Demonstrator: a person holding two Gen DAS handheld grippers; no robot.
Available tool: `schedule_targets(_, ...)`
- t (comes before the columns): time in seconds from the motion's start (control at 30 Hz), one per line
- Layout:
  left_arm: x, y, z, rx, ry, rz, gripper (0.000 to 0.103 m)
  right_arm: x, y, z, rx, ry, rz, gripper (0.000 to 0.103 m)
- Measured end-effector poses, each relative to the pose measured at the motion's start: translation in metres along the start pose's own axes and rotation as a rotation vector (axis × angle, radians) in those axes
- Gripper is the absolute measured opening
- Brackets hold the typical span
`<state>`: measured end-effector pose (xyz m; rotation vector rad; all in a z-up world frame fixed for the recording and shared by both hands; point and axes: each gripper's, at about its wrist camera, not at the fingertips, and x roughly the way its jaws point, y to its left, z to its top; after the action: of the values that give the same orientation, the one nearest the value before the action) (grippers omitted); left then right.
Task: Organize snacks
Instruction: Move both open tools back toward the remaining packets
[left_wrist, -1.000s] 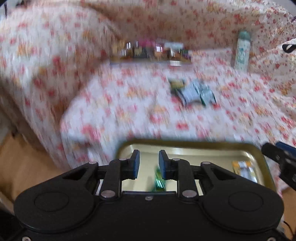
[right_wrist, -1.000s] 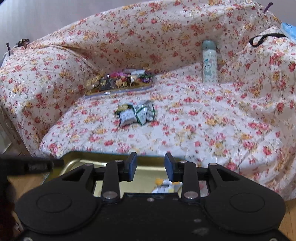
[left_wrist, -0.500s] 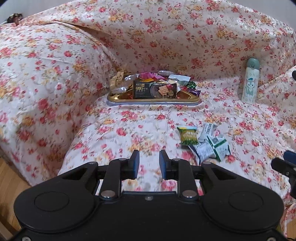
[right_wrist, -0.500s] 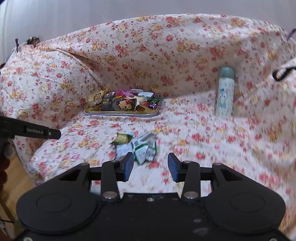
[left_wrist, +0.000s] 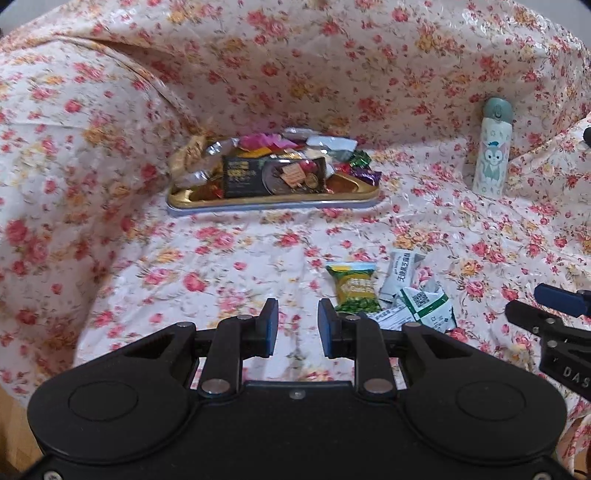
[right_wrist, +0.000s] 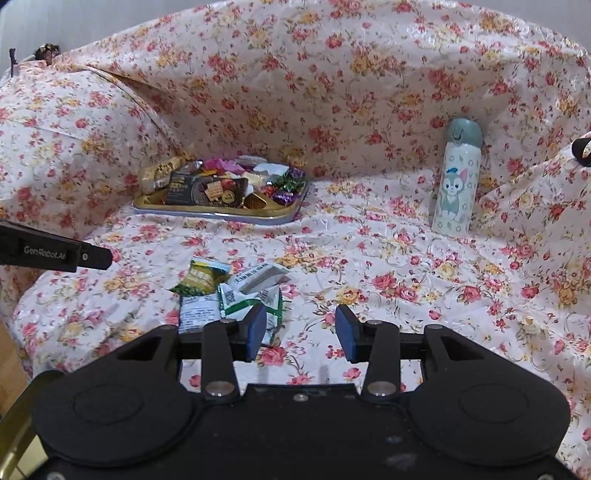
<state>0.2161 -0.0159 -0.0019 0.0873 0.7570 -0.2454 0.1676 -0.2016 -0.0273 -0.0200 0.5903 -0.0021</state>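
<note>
A loose pile of snack packets lies on the flowered sofa seat: a green packet (left_wrist: 354, 288) (right_wrist: 203, 277) and white-and-green ones (left_wrist: 424, 306) (right_wrist: 255, 299). My left gripper (left_wrist: 297, 314) hovers just left of the pile, open, with only cloth between its fingers. My right gripper (right_wrist: 301, 321) hovers just right of the pile, open and holding nothing; its left finger overlaps a white packet in the right wrist view. Each gripper shows at the edge of the other's view, the right gripper (left_wrist: 554, 314) and the left gripper (right_wrist: 55, 254).
A gold tray (left_wrist: 273, 205) (right_wrist: 221, 216) heaped with wrapped snacks sits at the back of the seat. A cartoon-cat bottle (left_wrist: 493, 147) (right_wrist: 456, 181) stands against the backrest on the right. A second gold tray's rim (right_wrist: 14, 424) shows at the bottom left.
Both grippers moved forward from above the near gold tray to over the sofa seat, close to the packet pile. The right gripper's jaws stand a little wider than before.
</note>
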Motion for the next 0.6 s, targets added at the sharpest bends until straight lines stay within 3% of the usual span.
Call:
schedule_targets(0.3,0.029,-0.02,-0.014,0.077,0.044,-0.063,0.034,0.025,0.003,-0.011,-0.006,0.064,0.039,0.044)
schedule_targets(0.5,0.038,-0.022,-0.023,0.114,0.065,-0.144,0.033,0.039,0.007,-0.016,-0.007,0.1,0.07,0.045)
schedule_targets(0.6,0.046,-0.026,-0.028,0.163,0.077,-0.13,0.034,0.047,0.01,-0.019,-0.028,0.112,0.074,0.045)
